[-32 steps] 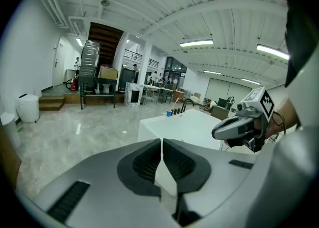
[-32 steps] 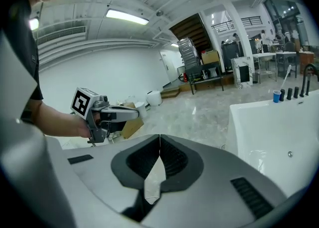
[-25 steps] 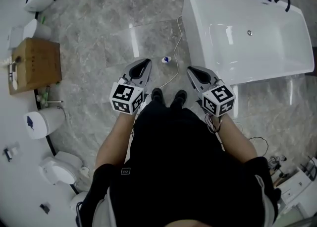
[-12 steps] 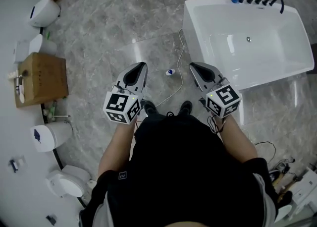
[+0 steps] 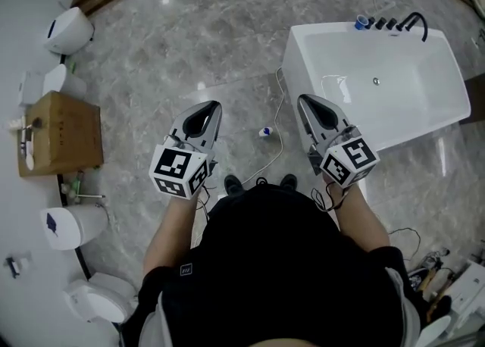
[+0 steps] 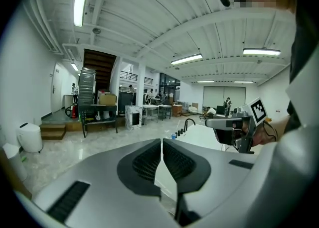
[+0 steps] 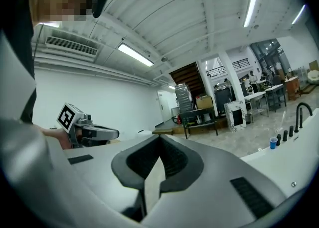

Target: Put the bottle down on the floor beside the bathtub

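A small white bottle with a blue cap [image 5: 264,132] lies on the grey marble floor just left of the white bathtub [image 5: 326,54], with no gripper touching it. My left gripper [image 5: 210,107] is held in front of my body, shut and empty, left of the bottle. My right gripper [image 5: 306,101] is also shut and empty, over the tub's near corner. In the left gripper view the left gripper's [image 6: 162,143] jaws are pressed together, with the right gripper [image 6: 234,122] off to the right. The right gripper view shows the right gripper's [image 7: 160,143] jaws meeting at the tips.
A thin white cable [image 5: 277,137] runs across the floor past the bottle. A blue cup [image 5: 363,23] and black taps [image 5: 402,23] sit on the tub's far rim. A cardboard box [image 5: 61,132], a white bin [image 5: 68,29] and a toilet [image 5: 95,300] line the left wall.
The view has pulled back and up from the bottle, which stays on the floor. Both grippers have risen, moved slightly apart, and remain shut.
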Available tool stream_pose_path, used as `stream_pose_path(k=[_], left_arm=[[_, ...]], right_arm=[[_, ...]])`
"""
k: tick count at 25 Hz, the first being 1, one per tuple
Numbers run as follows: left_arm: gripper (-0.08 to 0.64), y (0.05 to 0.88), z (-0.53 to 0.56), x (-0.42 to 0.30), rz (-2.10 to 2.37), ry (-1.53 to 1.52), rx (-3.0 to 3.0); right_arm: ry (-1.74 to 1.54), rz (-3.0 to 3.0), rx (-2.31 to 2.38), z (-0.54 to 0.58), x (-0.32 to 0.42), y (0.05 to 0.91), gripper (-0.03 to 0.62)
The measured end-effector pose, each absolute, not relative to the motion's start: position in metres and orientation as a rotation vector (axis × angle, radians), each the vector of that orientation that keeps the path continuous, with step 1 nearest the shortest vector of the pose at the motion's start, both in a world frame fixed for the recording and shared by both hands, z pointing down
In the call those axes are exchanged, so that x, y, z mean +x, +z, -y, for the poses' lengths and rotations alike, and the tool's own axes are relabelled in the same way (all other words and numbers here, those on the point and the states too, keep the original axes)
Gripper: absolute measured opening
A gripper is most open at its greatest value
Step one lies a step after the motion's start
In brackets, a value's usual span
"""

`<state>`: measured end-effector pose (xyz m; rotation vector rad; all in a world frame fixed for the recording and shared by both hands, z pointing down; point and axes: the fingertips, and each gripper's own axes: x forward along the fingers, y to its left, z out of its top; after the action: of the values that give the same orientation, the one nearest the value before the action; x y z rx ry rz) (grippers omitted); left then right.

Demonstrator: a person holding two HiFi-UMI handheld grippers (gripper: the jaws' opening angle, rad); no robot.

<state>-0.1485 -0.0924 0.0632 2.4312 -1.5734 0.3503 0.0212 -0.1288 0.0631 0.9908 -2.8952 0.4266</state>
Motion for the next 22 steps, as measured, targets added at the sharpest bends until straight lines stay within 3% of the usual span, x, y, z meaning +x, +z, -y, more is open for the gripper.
stream_pose_path(k=[22], left_arm=[[0.026,0.031,0.08,-0.19,1.727,0.226,2.381]], right_arm=[[0.196,2.874,1.034,0.128,0.022,0.022,0.028]])
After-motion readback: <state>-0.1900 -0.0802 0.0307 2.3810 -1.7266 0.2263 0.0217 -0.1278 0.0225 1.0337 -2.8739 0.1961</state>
